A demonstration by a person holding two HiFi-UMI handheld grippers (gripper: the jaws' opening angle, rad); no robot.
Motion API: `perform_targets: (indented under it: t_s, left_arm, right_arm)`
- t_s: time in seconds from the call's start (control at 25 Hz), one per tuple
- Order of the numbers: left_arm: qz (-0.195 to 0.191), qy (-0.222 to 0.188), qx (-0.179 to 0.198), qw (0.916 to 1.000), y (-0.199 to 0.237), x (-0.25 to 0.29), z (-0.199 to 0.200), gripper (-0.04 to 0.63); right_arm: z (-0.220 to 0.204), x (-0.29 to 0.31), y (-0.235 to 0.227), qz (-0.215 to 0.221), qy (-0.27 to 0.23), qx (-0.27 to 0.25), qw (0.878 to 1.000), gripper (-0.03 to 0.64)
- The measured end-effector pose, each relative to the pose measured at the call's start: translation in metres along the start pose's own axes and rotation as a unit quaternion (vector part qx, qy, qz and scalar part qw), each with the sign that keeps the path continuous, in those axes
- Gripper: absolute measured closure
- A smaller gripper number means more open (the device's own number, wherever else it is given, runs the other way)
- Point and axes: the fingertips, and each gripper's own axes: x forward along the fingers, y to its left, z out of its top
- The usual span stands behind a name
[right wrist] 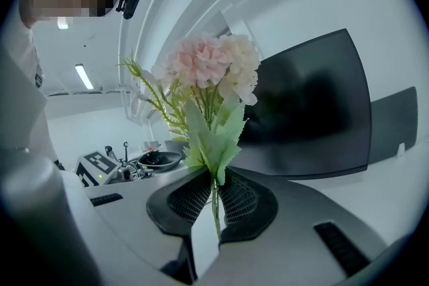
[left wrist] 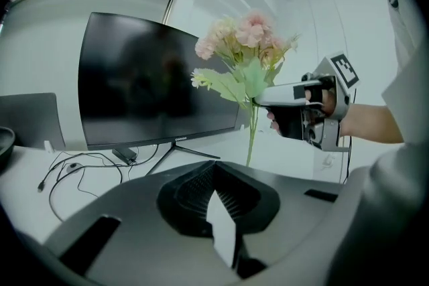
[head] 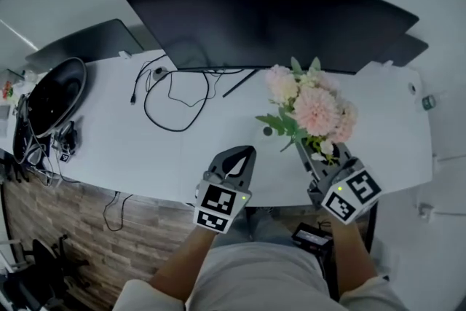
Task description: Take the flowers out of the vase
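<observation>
Two hand-held claws hovered over the near edge of a white table (head: 116,142), each gripped in one of a person's hands. The right claw (right wrist: 214,192) was clamped on the thin green stems of a bunch of pink and cream flowers (head: 314,109), its jaws nearly together with the stems pinched between the ribbed pads. The blooms and leaves rose above and ahead of that claw, while a stem hung straight down below it, its lower end hidden behind the left claw's body in the left gripper view. The left claw (head: 247,151) sat just to the left of the right one, apart from the bouquet, its jaws drawn fully together with nothing between them. Beyond both claws a wide curved monitor (head: 277,22) stood dark at the back of the table. Black cables (head: 175,95) looped in front of its stand, ahead and to the left of the left claw. Farther left of that claw, a round black object (head: 54,95) lay at the table's end.
</observation>
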Motion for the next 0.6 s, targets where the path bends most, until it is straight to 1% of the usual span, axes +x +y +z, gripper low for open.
perform_targets:
  t_s: [0.12,0.28,0.48,0.6]
  left_arm:
    - [0.0,-0.009,-0.011,0.9999,-0.001,-0.01,0.012,0.592]
    - [-0.006,-0.015,-0.012,0.9998,-0.001,-0.023,0.023,0.592]
    - [0.001,-0.017,-0.019,0.9997,0.011,-0.032,0.023,0.592]
    - [0.0,-0.016,-0.018,0.9997,0.007,-0.038,0.022,0.592]
  right_arm:
    - [-0.004,-0.002,0.0,0.0,0.007,0.002,1.0,0.558]
    - [-0.007,-0.005,0.001,-0.003,0.013,0.008,1.0,0.558]
    - [-0.013,-0.007,-0.001,-0.011,0.019,0.014,1.0,0.558]
    - [-0.015,-0.016,-0.001,-0.015,0.019,0.016,1.0,0.559]
